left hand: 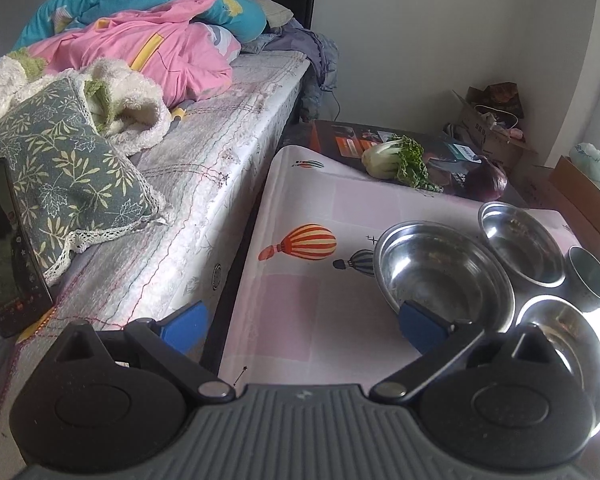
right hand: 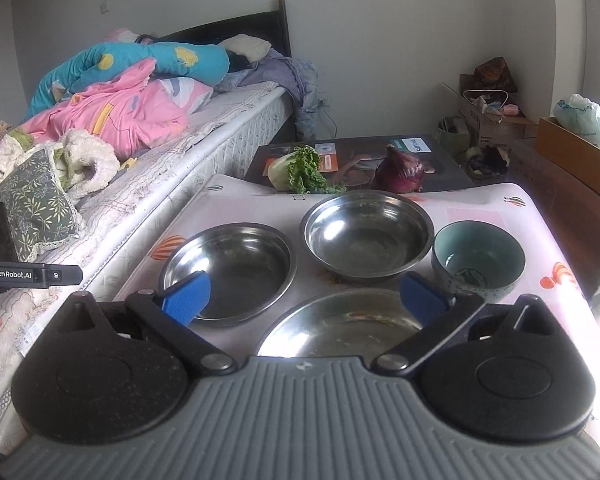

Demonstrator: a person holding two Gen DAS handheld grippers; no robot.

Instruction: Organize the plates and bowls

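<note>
Steel makes up most of what needs sorting on the little table (right hand: 236, 196) with its balloon-print cloth: three metal bowls and one ceramic. Taking the far steel bowl (right hand: 366, 236) as the marker, the widest vessel, a shallow steel dish (right hand: 340, 330), sits on the near side of it, right under the right gripper (right hand: 305, 300). A left steel bowl (right hand: 230, 272) lies beside the marker on the bed side, close but seemingly not touching. The teal ceramic bowl (right hand: 478, 258), smallest, sits against the marker's other side. Beyond the marker lie a leafy green (right hand: 300, 170) and a red onion (right hand: 402, 170) on a dark box.

Both tongs are spread wide and carry nothing; the left gripper (left hand: 304, 326) hovers over the table's bed-side edge, one finger near the left bowl.

I'd guess the steel pieces are light, stiff and slick, best pinched at the rolled rim. The ceramic one looks heavier and chippable, so its rim wants a firm, gentle hold.
</note>
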